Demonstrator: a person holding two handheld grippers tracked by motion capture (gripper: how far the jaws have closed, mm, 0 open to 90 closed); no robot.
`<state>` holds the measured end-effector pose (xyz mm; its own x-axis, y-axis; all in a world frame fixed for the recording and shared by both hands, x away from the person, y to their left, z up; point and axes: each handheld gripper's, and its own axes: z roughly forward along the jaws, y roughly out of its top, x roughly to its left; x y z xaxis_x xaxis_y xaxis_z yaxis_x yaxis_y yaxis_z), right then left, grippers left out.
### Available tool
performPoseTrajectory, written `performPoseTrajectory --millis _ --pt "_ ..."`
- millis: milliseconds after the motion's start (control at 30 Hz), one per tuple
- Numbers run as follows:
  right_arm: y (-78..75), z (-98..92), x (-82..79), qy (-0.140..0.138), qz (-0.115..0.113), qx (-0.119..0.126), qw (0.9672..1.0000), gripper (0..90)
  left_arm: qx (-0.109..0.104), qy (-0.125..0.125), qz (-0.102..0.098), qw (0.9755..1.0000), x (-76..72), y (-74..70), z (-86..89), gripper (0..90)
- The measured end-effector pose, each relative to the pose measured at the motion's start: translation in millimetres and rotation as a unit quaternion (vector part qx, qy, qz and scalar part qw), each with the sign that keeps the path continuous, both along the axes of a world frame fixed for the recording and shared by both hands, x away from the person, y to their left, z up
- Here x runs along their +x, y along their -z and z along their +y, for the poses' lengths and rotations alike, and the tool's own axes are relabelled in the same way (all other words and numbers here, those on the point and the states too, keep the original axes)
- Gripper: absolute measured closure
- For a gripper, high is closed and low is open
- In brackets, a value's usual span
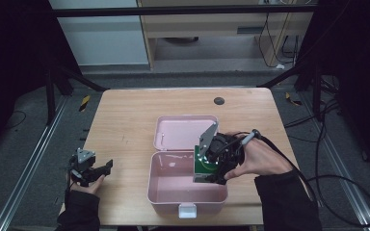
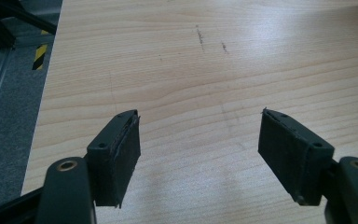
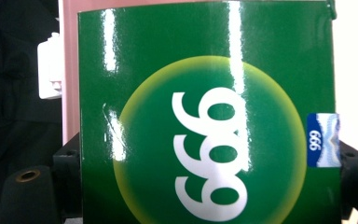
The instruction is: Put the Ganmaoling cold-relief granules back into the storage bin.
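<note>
Holding a green box (image 1: 203, 162) between its jaws, the right hand-held gripper (image 1: 211, 174) hangs over the open pink case (image 1: 173, 192), with the box's lower edge inside the case's right end, just in front of the gripper's tips. The jaws stand narrow, clamped on the box's two side edges; in the right gripper view the glossy green box (image 3: 205, 116) sits directly ahead between the black jaws, upright and broad face to the camera.

The step in hand looks like stowing the box in the case. The next move likely calls for lowering it until it rests on the case floor, keeping it off the right wall, then letting go and lifting straight out so the jaws do not drag it back up.

The box is flat and shiny, dark green with a yellow-edged circle and white "999" lettering turned sideways, plus a small blue label at one edge; a light crease shows on its face. It seems light cardboard, so a hard squeeze could dent it.

Beyond the gripper, the case's lid (image 1: 185, 131) lies open flat on the desk (image 1: 125, 115), and a white latch (image 1: 187, 210) sits on the case's near wall.

The left hand-held gripper (image 1: 92, 172) rests well apart at the desk's left edge, jaws wide and empty over bare wood (image 2: 196, 93).
</note>
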<state>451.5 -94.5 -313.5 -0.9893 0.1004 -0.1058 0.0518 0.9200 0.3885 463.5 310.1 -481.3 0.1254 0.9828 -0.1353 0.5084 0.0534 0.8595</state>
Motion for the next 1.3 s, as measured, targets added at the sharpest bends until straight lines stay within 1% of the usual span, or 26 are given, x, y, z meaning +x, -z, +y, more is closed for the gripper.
performPoseTrajectory --millis 100,200,233,400,600,700,767,867,1133,1300 --pt "5.8 3.8 0.4 -0.003 0.000 -0.011 0.9999 15.7 0.000 0.000 0.000 1.0000 0.0 -0.1 0.0 28.8" --pt "11.3 6.8 1.2 -0.008 0.003 -0.013 0.9999 15.8 0.000 0.000 -0.001 1.0000 -0.2 -0.4 0.0 28.9" --pt "13.4 7.2 1.6 -0.009 0.007 -0.013 0.9999 15.7 0.000 0.000 -0.001 1.0000 -0.2 -0.4 0.1 28.9" --pt "23.7 5.9 2.7 -0.006 0.013 -0.019 0.9997 15.8 0.001 0.001 0.000 1.0000 -0.1 -0.3 -0.2 28.9" --pt "34.6 6.4 2.5 -0.007 0.017 -0.014 0.9997 15.7 0.000 0.001 -0.001 1.0000 -0.2 -0.4 -0.4 28.9" --pt "39.9 6.1 3.1 -0.006 0.018 -0.015 0.9997 15.7 0.000 0.001 -0.001 1.0000 -0.1 -0.3 -0.2 28.9" --pt "43.0 6.8 2.3 -0.009 0.015 -0.017 0.9997 15.7 0.001 0.000 -0.001 1.0000 -0.2 -0.4 -0.1 28.9" --pt "47.2 6.9 2.5 -0.009 0.021 -0.013 0.9997 15.8 0.001 0.001 -0.001 1.0000 -0.2 -0.5 -0.1 28.9" --pt "58.9 4.1 2.9 -0.007 0.025 -0.011 0.9996 15.7 0.001 0.001 -0.001 1.0000 0.0 -0.2 -0.4 28.9" --pt "65.3 4.6 3.6 -0.011 0.023 -0.010 0.9996 15.6 0.001 0.001 -0.001 1.0000 0.1 -0.1 -0.2 28.9"
